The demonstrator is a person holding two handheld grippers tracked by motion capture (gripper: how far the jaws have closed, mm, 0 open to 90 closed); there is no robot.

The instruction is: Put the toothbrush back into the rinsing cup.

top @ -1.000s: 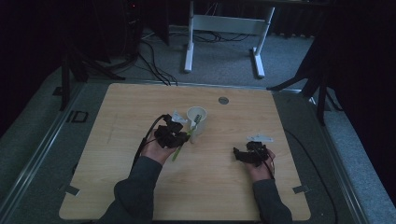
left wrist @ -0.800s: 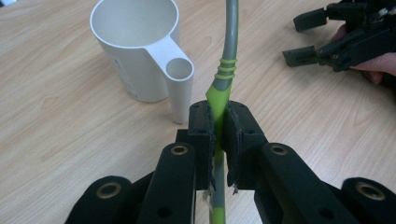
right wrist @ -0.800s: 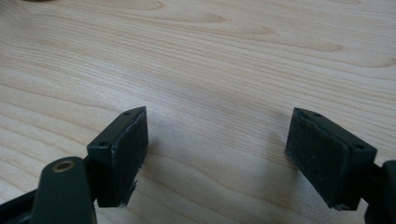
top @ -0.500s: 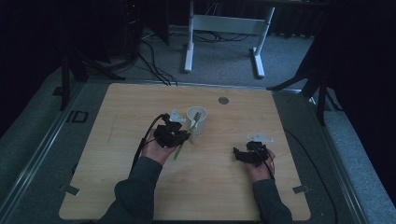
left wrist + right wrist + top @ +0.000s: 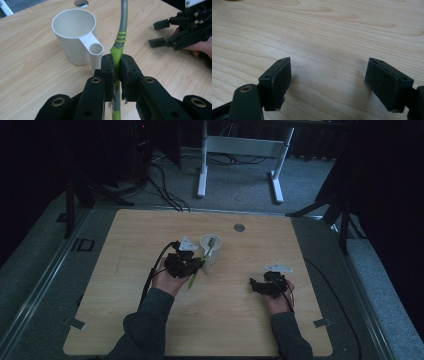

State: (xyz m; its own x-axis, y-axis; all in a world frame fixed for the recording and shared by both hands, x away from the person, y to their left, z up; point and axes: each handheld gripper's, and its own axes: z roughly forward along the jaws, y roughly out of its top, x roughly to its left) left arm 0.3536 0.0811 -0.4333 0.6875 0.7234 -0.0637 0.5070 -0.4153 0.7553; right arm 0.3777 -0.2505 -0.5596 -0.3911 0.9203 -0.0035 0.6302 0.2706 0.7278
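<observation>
high view dim and murky; gripper views bright, sharp

Toothbrush clamped beside a white cup on the wooden table

A white cup (image 5: 75,37) with a side handle ending in a small round tube is seen standing upright near the middle of the table (image 5: 300,330), its mouth open upward. A toothbrush (image 5: 119,42) with a grey shaft and a lime-green grip section, ringed by three green bands, is pinched between the jaws of the left gripper (image 5: 116,72). In the high view the toothbrush (image 5: 196,273) is seen slanting from about 7 o'clock of the cup (image 5: 211,249) up toward its rim, where the bristled end is seen at the mouth.
</observation>
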